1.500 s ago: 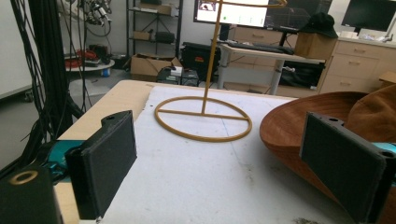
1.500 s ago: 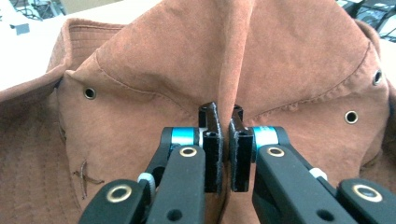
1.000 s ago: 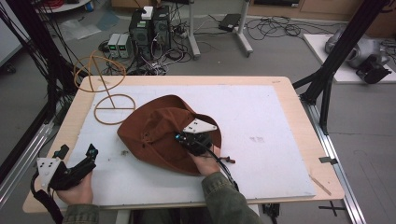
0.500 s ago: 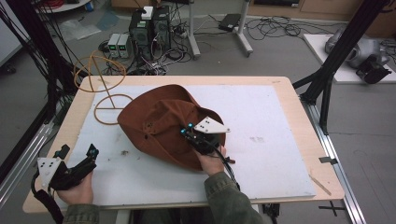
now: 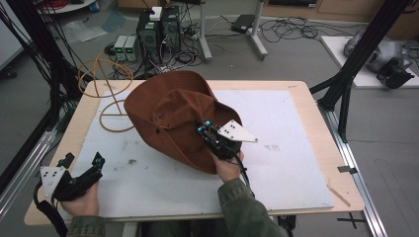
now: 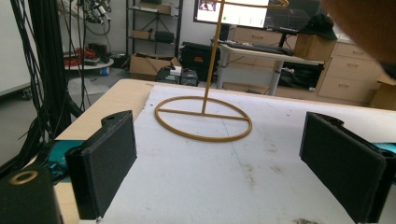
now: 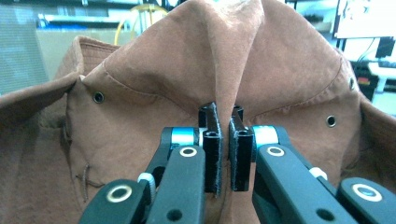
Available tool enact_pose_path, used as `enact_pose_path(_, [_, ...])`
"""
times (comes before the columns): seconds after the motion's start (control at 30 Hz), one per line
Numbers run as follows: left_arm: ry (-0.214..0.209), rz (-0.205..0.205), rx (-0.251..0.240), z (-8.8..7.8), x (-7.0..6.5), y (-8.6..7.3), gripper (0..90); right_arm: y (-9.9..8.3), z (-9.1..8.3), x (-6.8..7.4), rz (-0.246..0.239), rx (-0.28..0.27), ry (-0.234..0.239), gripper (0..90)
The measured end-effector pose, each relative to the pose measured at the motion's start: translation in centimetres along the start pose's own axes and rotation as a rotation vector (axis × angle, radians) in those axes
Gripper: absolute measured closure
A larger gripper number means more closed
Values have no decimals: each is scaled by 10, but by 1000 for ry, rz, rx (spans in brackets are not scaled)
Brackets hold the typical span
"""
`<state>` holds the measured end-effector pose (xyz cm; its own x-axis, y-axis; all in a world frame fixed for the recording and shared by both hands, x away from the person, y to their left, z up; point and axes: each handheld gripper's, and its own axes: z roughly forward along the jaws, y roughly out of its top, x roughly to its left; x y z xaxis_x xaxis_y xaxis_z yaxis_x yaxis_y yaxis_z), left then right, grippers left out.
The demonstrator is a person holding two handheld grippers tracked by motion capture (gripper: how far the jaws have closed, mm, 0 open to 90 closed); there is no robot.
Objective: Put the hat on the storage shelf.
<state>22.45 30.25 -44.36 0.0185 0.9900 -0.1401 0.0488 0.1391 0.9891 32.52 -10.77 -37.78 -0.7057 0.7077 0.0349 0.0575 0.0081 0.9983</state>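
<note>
Cable-strewn grey floor [image 5: 296, 54], wooden drawers [image 6: 348, 77]

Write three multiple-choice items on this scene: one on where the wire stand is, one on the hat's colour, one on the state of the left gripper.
1. Where does the wire stand sit on the table?
A. far left corner
B. near right corner
C. centre, under the hat

2. What colour is the hat?
A. black
B. brown
C. white

3. How is the left gripper?
A. shut on the hat
B. shut on the stand
C. open, holding nothing

Answers:
1. A: the high view shows its ring base by the far left corner, beside the hat.
2. B: its cloth is brown in the high view and the right gripper view, where the right gripper pinches a fold of it.
3. C: in the left gripper view its jaws stand wide apart with bare table between them.
</note>
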Motion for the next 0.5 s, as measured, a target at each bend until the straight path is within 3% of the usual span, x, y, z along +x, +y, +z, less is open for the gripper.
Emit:
enact_pose_path(0.17, [-3, -6, 1, 0, 0, 0, 112, 16, -2, 2, -17, -80, -1, 872])
enact_pose_path(0.5, [-11, -9, 1, 1, -2, -1, 112, 37, 14, 8, -24, -137, 22, 871])
